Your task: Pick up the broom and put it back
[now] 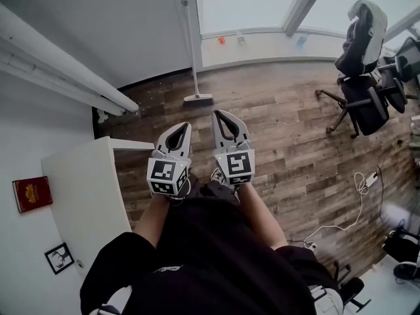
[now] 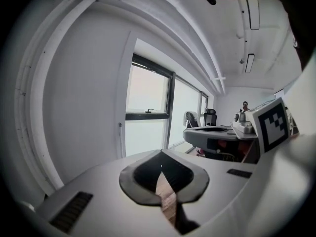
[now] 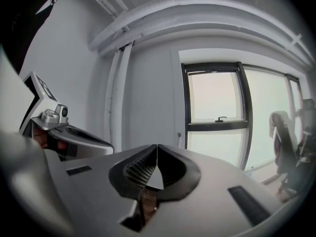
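Note:
The broom (image 1: 191, 51) leans upright against the white wall beside the window, its head (image 1: 198, 99) resting on the wooden floor. Both grippers are held out side by side in front of the person, pointing toward it and still short of it. My left gripper (image 1: 186, 125) has its jaws together with nothing between them. My right gripper (image 1: 216, 113) is likewise shut and empty. The thin broom handle (image 2: 120, 141) shows ahead in the left gripper view, above the closed left gripper (image 2: 160, 153). In the right gripper view the broom handle (image 3: 178, 138) stands just right of the closed right gripper (image 3: 157, 146).
A white desk (image 1: 85, 195) stands at the left, with a red book (image 1: 31, 193) beside it. Black office chairs (image 1: 361, 90) stand at the right. A white cable with a plug strip (image 1: 362, 181) lies on the floor. White pipes (image 1: 59, 64) run along the left wall.

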Tool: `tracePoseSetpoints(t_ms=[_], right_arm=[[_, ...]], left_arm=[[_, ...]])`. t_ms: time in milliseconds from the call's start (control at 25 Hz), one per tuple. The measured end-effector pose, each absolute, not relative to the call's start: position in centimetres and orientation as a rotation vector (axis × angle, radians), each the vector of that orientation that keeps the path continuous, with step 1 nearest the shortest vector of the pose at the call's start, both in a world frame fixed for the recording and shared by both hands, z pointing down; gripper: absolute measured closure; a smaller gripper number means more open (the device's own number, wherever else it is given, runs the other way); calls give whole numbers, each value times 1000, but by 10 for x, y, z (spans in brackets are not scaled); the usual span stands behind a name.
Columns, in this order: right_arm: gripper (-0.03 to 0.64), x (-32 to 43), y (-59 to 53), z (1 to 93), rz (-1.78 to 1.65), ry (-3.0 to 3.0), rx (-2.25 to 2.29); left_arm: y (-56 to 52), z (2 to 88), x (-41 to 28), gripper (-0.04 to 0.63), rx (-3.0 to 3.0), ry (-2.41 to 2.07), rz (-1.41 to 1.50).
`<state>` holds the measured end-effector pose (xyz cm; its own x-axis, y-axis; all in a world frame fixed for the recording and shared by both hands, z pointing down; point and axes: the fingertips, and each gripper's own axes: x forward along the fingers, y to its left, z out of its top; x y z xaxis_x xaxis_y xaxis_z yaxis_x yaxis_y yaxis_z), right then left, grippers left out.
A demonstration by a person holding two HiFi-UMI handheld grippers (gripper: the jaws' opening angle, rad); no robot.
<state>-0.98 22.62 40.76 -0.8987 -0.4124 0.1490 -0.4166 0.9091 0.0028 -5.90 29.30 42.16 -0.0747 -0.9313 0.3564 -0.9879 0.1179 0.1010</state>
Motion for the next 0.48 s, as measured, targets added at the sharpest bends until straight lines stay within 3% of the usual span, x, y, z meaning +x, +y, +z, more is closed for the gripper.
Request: tracePoseSetpoints(t_ms=[480], right_arm=[[594,-84,150,448,94,-2822,689]], left_arm=[[214,456,-143,595,1867,-2012,217]])
